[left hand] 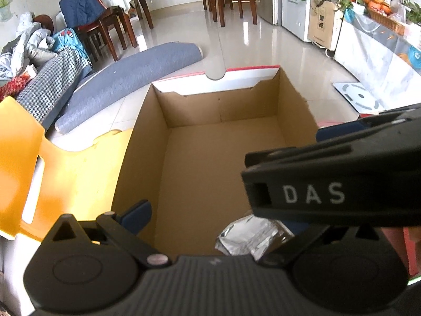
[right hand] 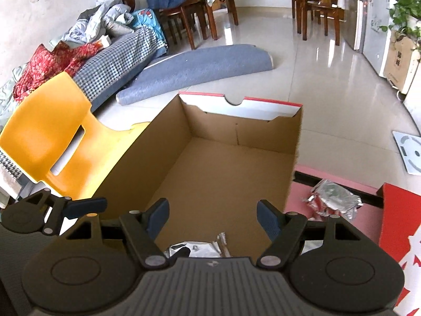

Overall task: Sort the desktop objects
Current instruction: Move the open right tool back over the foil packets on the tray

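- Your right gripper hangs over the near end of the box, fingers wide apart, holding nothing.
- One foil pack lies inside the box below it.
- A second foil pack lies outside on the pink mat.
- Your left gripper: only one finger is visible; I cannot tell its spread.

Home: sofa, dining chairs, fridge.

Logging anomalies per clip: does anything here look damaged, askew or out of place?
One crumpled foil packet lies outside the cardboard box, on the pink surface to its right; another foil packet is already inside. Nothing looks spilled.
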